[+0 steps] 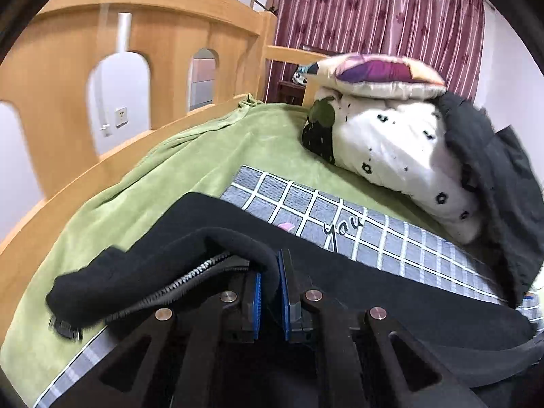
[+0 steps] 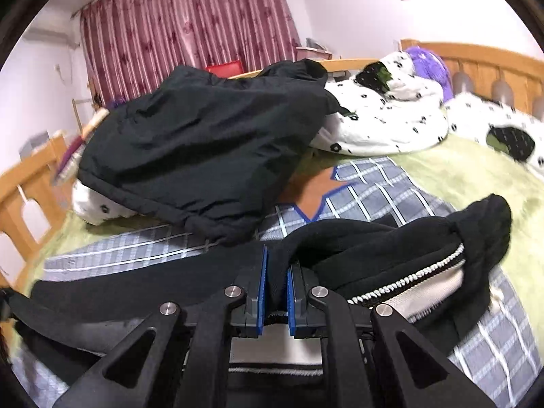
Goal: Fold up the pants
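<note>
Above the bed (image 1: 142, 183), both jaws clench the black pants (image 1: 190, 272); next, carry the lifted edge across evenly.

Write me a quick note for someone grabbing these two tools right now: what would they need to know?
Left hand-held gripper: shut on the black pants, pinching a fold near the zipper.
Right hand-held gripper: also shut on the pants, pinching the fabric beside the zipper.
Pants: spread across the grey checked blanket on the green bedcover, the gripped edge lifted off it. A black jacket and white spotted bedding lie behind.
Done: both grips taken.
Left: carry the gripped edge over to make the fold, lay it flat, release.
</note>
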